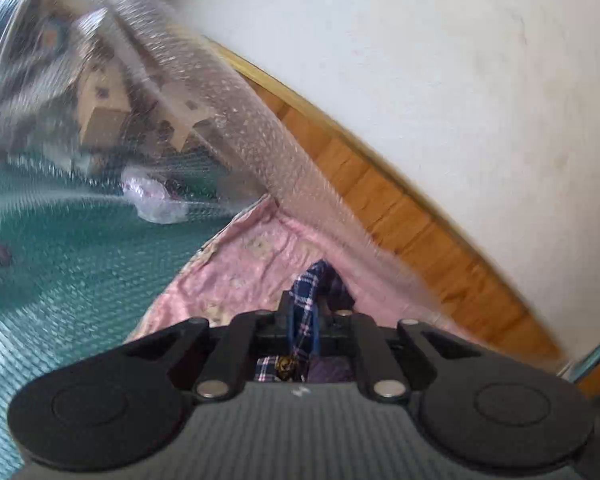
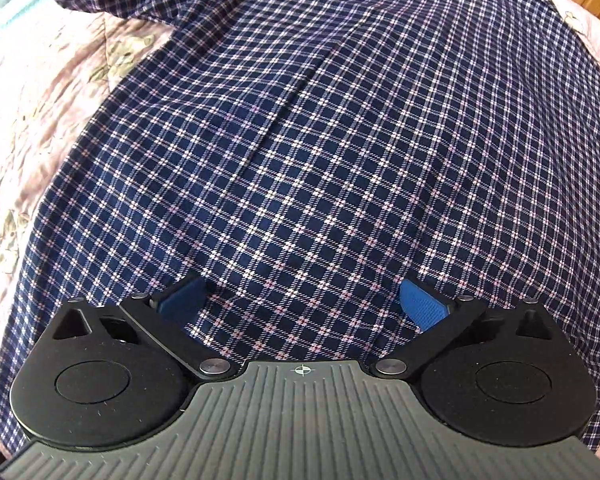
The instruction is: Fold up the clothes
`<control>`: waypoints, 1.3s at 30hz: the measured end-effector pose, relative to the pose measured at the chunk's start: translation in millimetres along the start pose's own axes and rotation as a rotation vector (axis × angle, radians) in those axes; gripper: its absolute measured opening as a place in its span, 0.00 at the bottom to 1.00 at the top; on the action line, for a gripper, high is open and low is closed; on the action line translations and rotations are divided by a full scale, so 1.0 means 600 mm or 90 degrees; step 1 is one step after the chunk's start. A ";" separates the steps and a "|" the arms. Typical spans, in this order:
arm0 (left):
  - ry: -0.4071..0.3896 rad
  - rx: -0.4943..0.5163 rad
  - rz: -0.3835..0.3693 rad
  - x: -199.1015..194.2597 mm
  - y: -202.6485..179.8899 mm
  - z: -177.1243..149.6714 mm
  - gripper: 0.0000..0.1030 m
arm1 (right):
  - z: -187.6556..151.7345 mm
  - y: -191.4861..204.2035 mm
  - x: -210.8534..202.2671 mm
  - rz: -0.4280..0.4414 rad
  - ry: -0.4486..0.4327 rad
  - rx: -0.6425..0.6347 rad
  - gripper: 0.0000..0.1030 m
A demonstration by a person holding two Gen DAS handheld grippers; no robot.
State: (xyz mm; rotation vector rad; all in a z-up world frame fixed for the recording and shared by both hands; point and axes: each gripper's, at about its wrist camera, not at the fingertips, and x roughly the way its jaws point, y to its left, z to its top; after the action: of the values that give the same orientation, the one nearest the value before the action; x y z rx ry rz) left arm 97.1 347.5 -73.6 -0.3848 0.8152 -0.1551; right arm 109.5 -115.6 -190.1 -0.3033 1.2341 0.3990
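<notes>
A navy checked shirt [image 2: 320, 152] with thin pink and white lines lies spread over a pink quilt [image 2: 32, 128], filling the right wrist view. My right gripper [image 2: 302, 302] hovers close over it, open, its blue pads [image 2: 422, 308] wide apart with only flat cloth between them. In the left wrist view my left gripper [image 1: 306, 312] is shut on a bunched fold of the same checked shirt [image 1: 314, 284], which sticks up between the closed fingers. A button shows at the base of the jaws. The pink quilt [image 1: 256, 256] lies beyond it.
A clear bubble-wrap sheet [image 1: 236, 120] hangs at the left, blurred. Behind it lie a green mat [image 1: 60, 248], cardboard boxes [image 1: 108, 108] and a crumpled plastic bag [image 1: 156, 200]. A wooden skirting [image 1: 400, 208] runs under a white wall [image 1: 440, 60].
</notes>
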 end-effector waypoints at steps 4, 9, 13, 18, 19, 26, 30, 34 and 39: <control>0.012 0.066 -0.084 -0.014 -0.085 -0.055 0.08 | -0.003 0.004 -0.002 0.000 -0.010 0.002 0.99; 0.105 0.308 -0.326 -0.016 -0.305 -0.188 0.09 | -0.006 0.009 -0.005 0.004 -0.021 -0.002 0.99; 0.224 0.345 -0.336 0.076 -0.397 -0.289 0.09 | -0.004 0.003 -0.013 0.018 -0.023 0.026 0.99; 0.276 0.256 -0.311 0.154 -0.388 -0.305 0.09 | -0.045 -0.071 -0.063 0.196 -0.082 0.322 0.90; 0.276 0.245 -0.312 0.157 -0.385 -0.303 0.09 | -0.064 -0.089 -0.069 0.246 -0.097 0.393 0.90; 0.289 0.276 -0.280 0.184 -0.389 -0.332 0.14 | -0.133 -0.113 -0.074 0.501 -0.159 0.662 0.97; 0.279 0.350 -0.267 0.185 -0.411 -0.363 0.15 | -0.121 -0.079 -0.068 0.486 -0.105 0.600 0.98; 0.269 0.417 -0.255 0.185 -0.429 -0.392 0.19 | -0.127 -0.057 -0.061 0.494 -0.050 0.553 0.50; 0.251 0.379 -0.238 0.153 -0.387 -0.382 0.58 | -0.118 -0.064 -0.082 0.437 -0.043 0.487 0.09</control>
State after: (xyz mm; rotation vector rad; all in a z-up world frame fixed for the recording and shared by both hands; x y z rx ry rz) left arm -6.0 45.1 -187.1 0.0688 1.0308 -0.8228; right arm 53.4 -187.1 -164.6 0.8026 1.3106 0.4788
